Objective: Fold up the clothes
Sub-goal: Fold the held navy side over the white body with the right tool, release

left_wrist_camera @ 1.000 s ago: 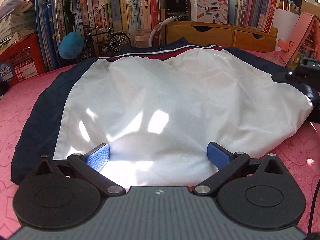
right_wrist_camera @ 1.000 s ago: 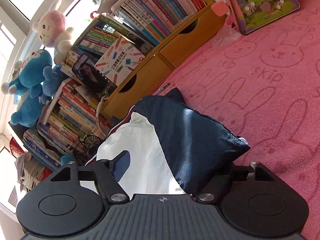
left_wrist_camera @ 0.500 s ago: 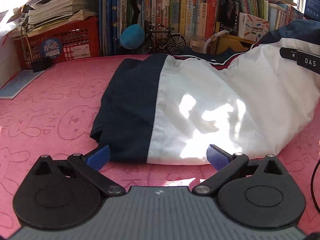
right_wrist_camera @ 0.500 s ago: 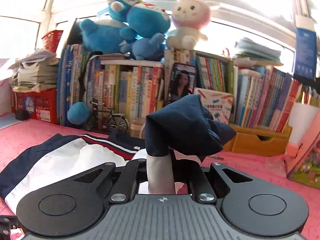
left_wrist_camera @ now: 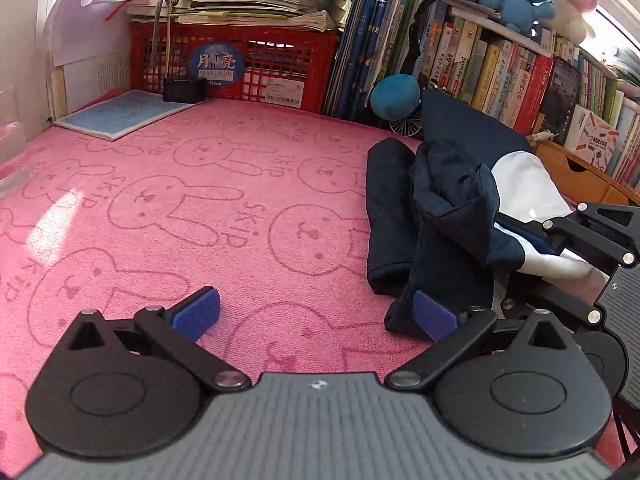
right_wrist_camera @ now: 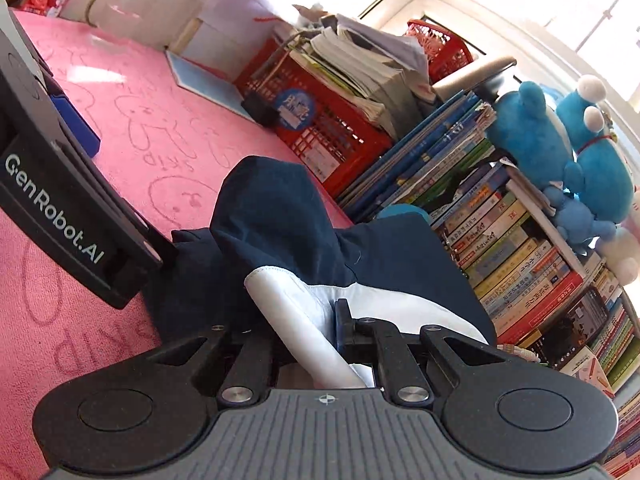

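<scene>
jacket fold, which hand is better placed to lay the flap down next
Right: its tool is shut on the jacket fabric. The left tool stands open over the pink mat, holding nothing.

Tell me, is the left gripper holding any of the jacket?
No: the left gripper is wide open over the pink mat, and only its right pad sits beside the jacket, not clamping it.

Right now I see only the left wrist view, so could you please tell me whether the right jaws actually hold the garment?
Observer: Yes, the right gripper is shut on a white fold of the jacket.
Operator: Thank you; is navy cloth in the grip too?
Observer: Navy cloth bunches just beyond the jaws, not visibly between them.
Operator: And what lies behind it?
Observer: A red crate under stacked papers, against the pink cloth.
</scene>
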Motion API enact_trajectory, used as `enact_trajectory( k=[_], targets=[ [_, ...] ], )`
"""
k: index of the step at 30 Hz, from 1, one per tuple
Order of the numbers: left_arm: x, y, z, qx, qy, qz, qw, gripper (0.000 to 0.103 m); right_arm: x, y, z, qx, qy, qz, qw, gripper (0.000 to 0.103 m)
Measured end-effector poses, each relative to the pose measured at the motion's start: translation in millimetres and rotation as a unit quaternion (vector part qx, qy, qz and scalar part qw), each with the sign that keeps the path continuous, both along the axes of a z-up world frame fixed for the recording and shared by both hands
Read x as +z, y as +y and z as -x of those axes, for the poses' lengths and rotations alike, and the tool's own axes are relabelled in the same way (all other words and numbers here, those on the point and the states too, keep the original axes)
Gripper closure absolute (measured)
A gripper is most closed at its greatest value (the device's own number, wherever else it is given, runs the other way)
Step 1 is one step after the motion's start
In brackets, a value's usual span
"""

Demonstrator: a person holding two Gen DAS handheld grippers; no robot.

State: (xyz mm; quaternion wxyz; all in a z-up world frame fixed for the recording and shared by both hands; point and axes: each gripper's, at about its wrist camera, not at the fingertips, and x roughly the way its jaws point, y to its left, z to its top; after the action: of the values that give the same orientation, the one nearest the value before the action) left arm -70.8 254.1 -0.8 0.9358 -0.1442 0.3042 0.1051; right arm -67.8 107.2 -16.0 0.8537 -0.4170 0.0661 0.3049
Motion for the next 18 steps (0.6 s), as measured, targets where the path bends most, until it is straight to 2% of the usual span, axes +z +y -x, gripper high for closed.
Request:
enact_trajectory(
  k=[4,7,10,12,16,18],
  targets=[
    [0,10,12,0.008,-0.017,0.029,0.9994,0.0,-16,0,13,0.022,-0.074,0.045,0.996,0.091],
    [5,13,19,0.032,-0.001,0.016,0.9994,0.0,-32,-1,23,0.032,-0.125,0.061,0.99,0.094],
    [18,20,27,0.02,-0.028,0.038,0.9987,0.0,-38,-2,30,0.044,-0.139,0.064,0.987,0.095],
    [29,20,26,-0.003,-0.053,0.051,0.9973,0.0,-40,-3,31,0.049,-0.144,0.068,0.986,0.095],
    [40,13,6,-0.049,-0.068,0.066,0.9943,0.0,-44,-4,32,0.059,-0.15,0.073,0.984,0.095],
    [39,3,-9,-0.077,-0.063,0.065,0.9929,0.0,-47,-6,33,0.064,-0.153,0.074,0.983,0.095]
  ],
)
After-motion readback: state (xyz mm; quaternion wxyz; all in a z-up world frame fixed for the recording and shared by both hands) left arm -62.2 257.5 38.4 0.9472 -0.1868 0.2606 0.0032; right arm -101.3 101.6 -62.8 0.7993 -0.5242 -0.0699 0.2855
